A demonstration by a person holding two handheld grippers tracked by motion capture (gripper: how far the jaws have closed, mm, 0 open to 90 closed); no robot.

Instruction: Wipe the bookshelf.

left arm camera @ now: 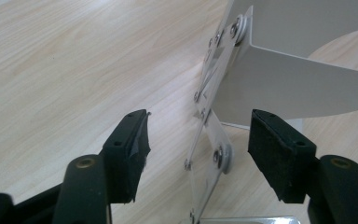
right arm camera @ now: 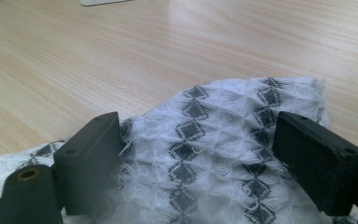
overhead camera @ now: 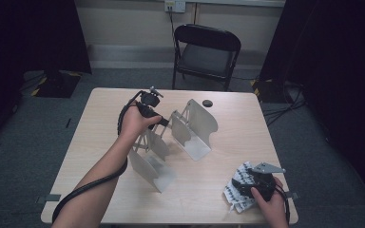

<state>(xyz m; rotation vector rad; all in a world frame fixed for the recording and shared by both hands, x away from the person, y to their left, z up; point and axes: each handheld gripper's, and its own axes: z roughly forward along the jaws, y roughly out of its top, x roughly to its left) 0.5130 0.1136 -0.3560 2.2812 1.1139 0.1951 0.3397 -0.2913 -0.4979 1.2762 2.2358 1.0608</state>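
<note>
pale wood-grain table [overhead camera: 100,142] in a dim room, black folding chair [overhead camera: 206,52] behind it, grey carpet around.

left gripper [left arm camera: 198,140]: jaws parted, pads clear of metal on both sides; the riveted scissor linkage of the expanding metal rack [left arm camera: 279,84] stands in the gap, untouched. released, nothing gripped. in the high view the left gripper [overhead camera: 164,122] sits at the rack's [overhead camera: 192,128] linkage, mid-table, between two bent sheet-metal panels with rounded tops.

right gripper [right arm camera: 196,154]: jaws wide, straddling the waffle-weave cloth [right arm camera: 214,140]; whether the pads press the fabric cannot be told. high view puts the right gripper [overhead camera: 247,185] at the near right corner, over the cloth [overhead camera: 235,187], well apart from the rack.

step, as judged: rack positioning looks finished on the left side, grip let go. next move likely calls for closing on a raised fold of cloth and carrying it over to the rack.

materials: rack smooth, matte, rigid, thin-edged; cloth soft, white with dark diamond pattern, frayed threads, bunched.
</note>
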